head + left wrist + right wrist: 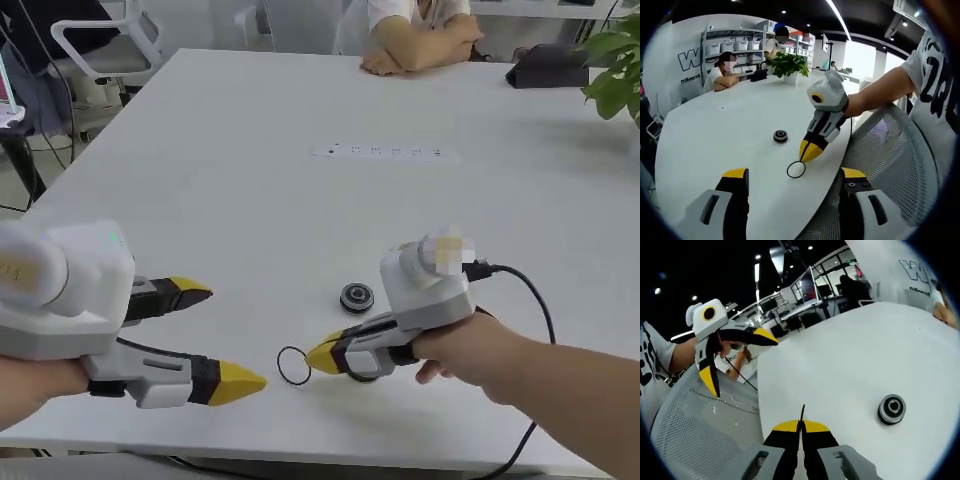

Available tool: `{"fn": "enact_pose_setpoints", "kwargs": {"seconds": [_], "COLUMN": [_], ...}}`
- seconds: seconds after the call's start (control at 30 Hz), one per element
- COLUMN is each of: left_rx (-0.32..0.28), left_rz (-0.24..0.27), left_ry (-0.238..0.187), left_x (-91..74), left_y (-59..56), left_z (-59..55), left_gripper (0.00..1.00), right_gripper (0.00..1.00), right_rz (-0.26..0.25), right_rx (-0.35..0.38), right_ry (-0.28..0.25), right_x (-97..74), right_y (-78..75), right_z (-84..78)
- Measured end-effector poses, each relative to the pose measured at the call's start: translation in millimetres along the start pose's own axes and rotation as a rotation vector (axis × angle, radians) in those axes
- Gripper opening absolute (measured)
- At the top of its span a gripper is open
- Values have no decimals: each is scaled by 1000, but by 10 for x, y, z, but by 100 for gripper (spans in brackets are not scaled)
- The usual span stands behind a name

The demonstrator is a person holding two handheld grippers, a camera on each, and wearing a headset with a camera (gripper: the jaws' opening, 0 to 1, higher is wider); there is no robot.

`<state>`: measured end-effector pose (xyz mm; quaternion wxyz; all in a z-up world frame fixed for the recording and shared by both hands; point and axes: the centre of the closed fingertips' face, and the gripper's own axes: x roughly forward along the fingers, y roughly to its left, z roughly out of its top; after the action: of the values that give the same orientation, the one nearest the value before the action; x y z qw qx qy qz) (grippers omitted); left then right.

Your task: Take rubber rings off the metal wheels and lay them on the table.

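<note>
My right gripper pinches 1 rubber ring flat on the table, so laying-down is nearly done and next I let go; my left gripper idles, spread wide.

A thin black rubber ring is seen flat on the white worktop nr its front edge, its rim nipped by the closed right gripper. A small round metal wheel, dark-rimmed w/ silver hub, is laid flat just behind, apart from it.

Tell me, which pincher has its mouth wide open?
The left gripper, on the left in the head view: its jaws stand far apart, holding nothing. The right gripper is shut, pinching the black rubber ring.
</note>
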<state>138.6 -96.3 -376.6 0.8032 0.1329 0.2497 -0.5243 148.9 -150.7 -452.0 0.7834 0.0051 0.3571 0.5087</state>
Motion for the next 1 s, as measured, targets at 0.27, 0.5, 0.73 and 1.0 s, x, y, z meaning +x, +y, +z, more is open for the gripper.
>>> {"fn": "enact_pose_setpoints", "kwargs": {"seconds": [0.27, 0.5, 0.73, 1.0], "left_rx": [1, 3, 9, 13], "left_rz": [0, -1, -2, -6], "left_ry": [-2, -1, 1, 7], "left_x": [0, 3, 5, 18], "left_y": [10, 7, 3, -9], "left_z": [19, 27, 39, 40], "left_gripper": [71, 71, 71, 70], "right_gripper": [3, 24, 25, 26], "right_rz": [-42, -77, -76, -83], "right_rx": [-38, -53, -53, -44], "right_ry": [-97, -168, -172, -182], "right_x": [-52, -119, -169, -270], "right_y": [-65, -132, -135, -163], "right_z": [205, 349, 348, 339]}}
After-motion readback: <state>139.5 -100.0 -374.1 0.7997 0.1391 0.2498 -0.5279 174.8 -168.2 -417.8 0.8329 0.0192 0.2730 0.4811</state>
